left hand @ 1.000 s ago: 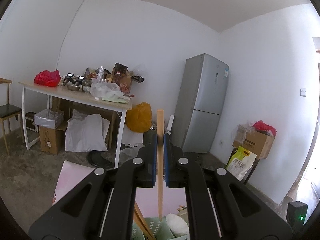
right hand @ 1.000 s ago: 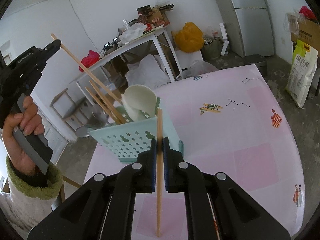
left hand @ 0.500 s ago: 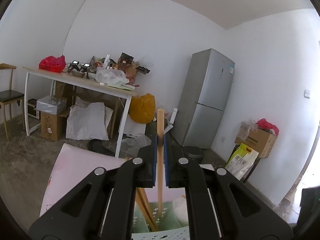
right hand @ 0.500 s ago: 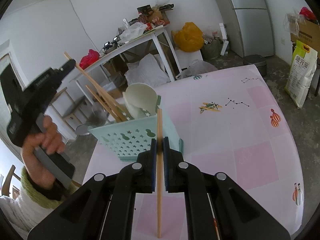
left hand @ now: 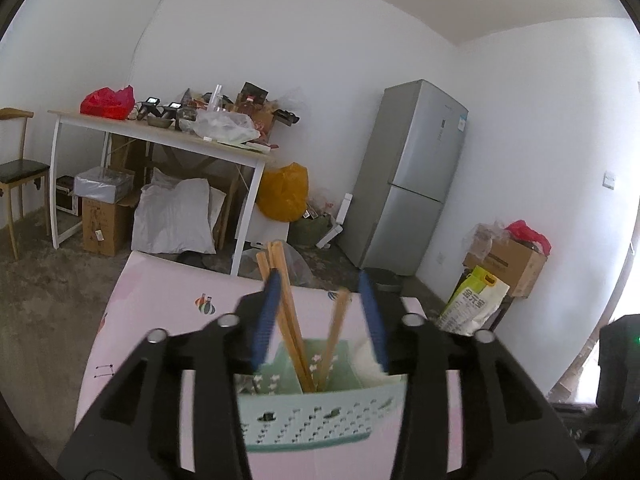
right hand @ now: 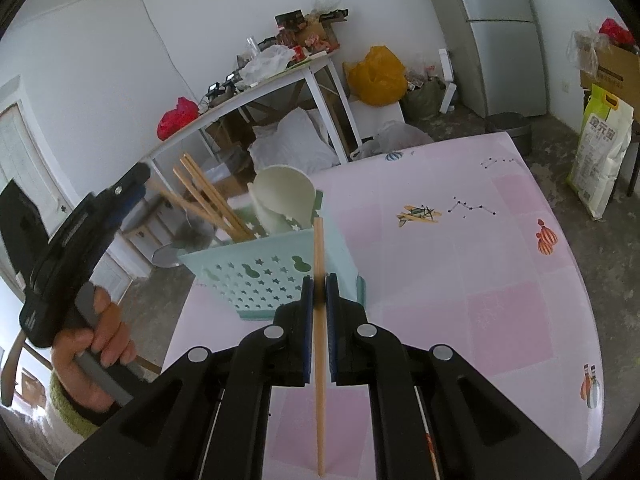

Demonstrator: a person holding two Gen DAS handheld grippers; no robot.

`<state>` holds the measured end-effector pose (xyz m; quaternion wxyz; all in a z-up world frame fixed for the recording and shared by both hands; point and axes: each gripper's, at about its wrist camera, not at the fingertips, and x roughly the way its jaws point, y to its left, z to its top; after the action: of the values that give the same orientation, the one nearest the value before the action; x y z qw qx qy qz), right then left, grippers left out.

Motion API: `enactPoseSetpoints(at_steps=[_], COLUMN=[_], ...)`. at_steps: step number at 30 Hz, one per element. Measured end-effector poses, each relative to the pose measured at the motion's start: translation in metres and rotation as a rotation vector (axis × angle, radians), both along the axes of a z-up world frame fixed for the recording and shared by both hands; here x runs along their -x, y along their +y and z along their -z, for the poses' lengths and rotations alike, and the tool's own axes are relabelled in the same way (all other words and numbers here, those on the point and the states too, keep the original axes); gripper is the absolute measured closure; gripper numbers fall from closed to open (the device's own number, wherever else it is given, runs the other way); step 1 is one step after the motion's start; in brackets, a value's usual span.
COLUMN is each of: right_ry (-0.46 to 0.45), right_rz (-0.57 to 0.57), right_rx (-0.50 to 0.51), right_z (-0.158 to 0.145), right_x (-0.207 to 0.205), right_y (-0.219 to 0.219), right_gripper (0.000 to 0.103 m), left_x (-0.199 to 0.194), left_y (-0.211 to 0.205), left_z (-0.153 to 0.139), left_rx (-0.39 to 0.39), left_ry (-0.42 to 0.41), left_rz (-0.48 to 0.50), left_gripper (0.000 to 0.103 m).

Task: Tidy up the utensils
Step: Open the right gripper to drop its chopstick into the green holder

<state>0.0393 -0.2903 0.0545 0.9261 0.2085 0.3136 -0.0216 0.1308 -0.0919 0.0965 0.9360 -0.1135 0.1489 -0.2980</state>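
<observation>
A mint perforated utensil basket stands on the pink table. Several wooden chopsticks lean inside it, beside a white ladle. My left gripper is open just above the basket, its jaws wide apart either side of the chopsticks; one chopstick stands free between them. It shows at the left in the right wrist view. My right gripper is shut on a single wooden chopstick, held upright in front of the basket.
The pink patterned tablecloth covers the table. Behind are a cluttered white table, a grey fridge, an orange bag, cardboard boxes and a chair.
My left gripper has lowered to the basket and opened, letting go of its chopstick, which now leans in the basket. My right gripper has held still with its chopstick.
</observation>
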Motion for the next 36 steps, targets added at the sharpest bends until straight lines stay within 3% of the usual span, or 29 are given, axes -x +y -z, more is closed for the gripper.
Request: enactPoseSetpoints(at_steps=[3, 11, 19, 27, 32, 36], right_ry=[-0.019, -0.164, -0.325, -0.4, -0.397, -0.324], right_rz=[0.001, -0.054, -0.174, -0.212, -0.206, -0.194], right_rx=[0.01, 0.063, 0.116, 0.193, 0.235, 0.267], right_z=[-0.007, -0.059, -0.128, -0.171, -0.171, -0.143], right_x=[0.002, 0.003, -0.019, -0.047, -0.063, -0.084], right_y=[0.002, 0.007, 0.019, 0.035, 0.043, 0.049], right_gripper=[0.096, 0.096, 0.096, 0.096, 0.096, 0.096], left_x=[0.012, 0.044, 0.063, 0.067, 0.071, 0.069], left_y=[0.007, 0.027, 0.06, 0.087, 0.09, 0.088], left_z=[0.001, 0.015, 0.047, 0.056, 0.056, 0.058], left_rx=[-0.015, -0.117, -0.198, -0.2, -0.212, -0.223], left_ry=[-0.004, -0.013, 0.083, 0.131, 0.11, 0.121], left_rz=[0.004, 0.017, -0.049, -0.114, -0.126, -0.126], left_gripper=[0.042, 0.02, 0.014, 0.013, 0.012, 0.011])
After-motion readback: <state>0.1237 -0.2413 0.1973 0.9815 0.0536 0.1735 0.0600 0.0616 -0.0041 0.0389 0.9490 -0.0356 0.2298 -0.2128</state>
